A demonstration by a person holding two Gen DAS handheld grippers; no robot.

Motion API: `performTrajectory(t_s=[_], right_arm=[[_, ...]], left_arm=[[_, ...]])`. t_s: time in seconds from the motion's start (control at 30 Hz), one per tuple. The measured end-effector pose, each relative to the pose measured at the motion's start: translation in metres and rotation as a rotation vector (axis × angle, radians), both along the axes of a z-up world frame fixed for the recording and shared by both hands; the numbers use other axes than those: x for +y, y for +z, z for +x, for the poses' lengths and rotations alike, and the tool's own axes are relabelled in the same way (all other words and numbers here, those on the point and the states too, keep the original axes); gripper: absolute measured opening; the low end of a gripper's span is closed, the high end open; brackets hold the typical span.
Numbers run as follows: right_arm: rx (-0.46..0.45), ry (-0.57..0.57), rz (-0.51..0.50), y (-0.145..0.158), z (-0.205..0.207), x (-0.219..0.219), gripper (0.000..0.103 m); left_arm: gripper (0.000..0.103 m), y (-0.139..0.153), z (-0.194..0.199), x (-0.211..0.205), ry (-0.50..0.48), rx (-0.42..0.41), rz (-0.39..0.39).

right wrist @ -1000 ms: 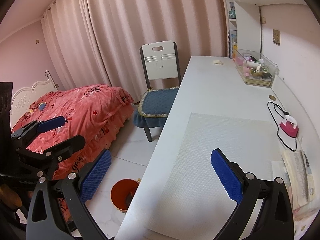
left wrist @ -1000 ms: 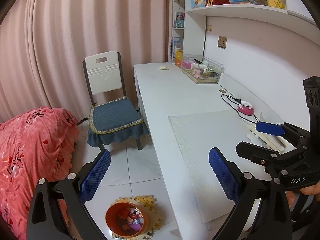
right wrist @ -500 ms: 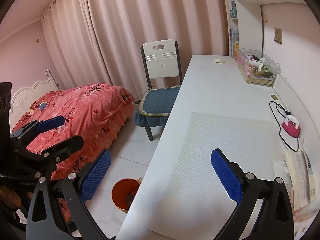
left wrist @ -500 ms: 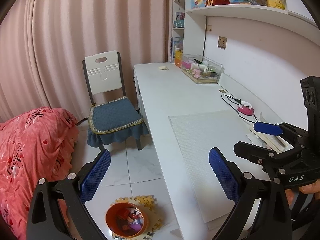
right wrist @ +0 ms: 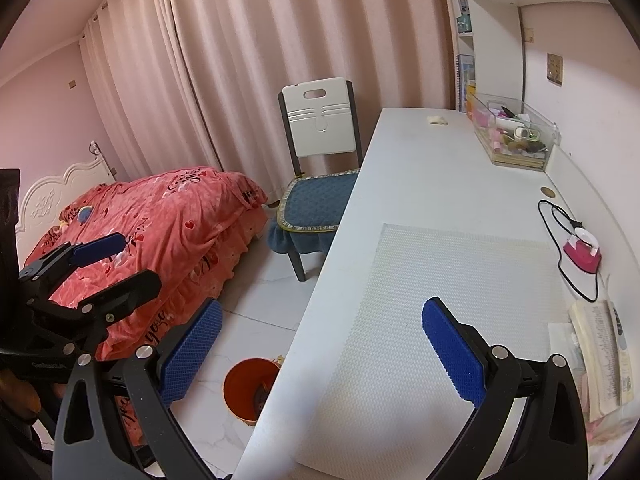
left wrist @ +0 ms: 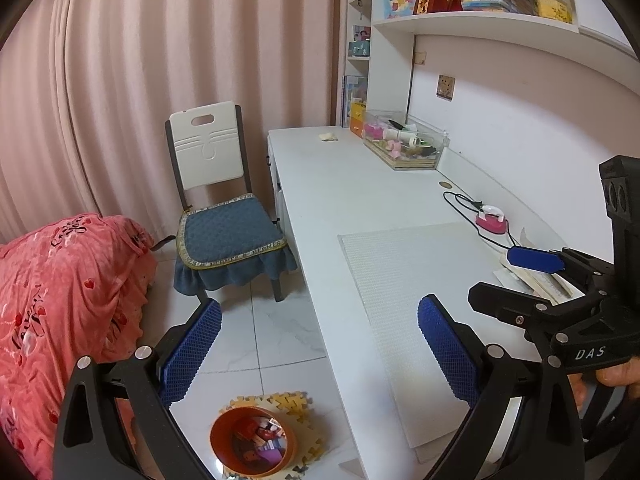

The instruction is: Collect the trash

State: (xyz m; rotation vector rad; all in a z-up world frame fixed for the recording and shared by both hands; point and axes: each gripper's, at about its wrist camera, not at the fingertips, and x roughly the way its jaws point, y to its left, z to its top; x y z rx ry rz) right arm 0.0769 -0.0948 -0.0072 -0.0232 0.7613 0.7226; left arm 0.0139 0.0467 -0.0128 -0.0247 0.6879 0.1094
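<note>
A small crumpled pale scrap [left wrist: 329, 136] lies at the far end of the white desk [left wrist: 344, 196]; it also shows in the right wrist view [right wrist: 437, 120]. An orange bin [left wrist: 252, 440] with colourful scraps stands on the floor by the desk's near edge, also seen in the right wrist view [right wrist: 250, 390]. My left gripper [left wrist: 320, 356] is open and empty, above the floor and desk edge. My right gripper [right wrist: 320, 354] is open and empty above the desk's near end. Each gripper shows in the other's view.
A chair [left wrist: 224, 216] with a blue cushion stands at the desk's far left. A red-covered bed [right wrist: 160, 220] is left. On the desk are a white mat [right wrist: 440, 300], a clear box [left wrist: 404, 144], a pink device with cord [left wrist: 492, 222] and papers [right wrist: 600, 352].
Both grippers have drifted slightly forward along the desk; the views shift a little. Both stay open and empty.
</note>
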Motion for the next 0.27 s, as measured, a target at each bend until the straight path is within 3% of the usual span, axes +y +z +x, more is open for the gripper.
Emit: performTrajectory(t_s=[0.27], right_arm=[[0.01, -0.021, 0.002, -0.0041, -0.0027, 0.0027, 0.098]], left_arm=[[0.097, 0.0, 0.0036, 0.0037, -0.006, 0.006, -0.041]])
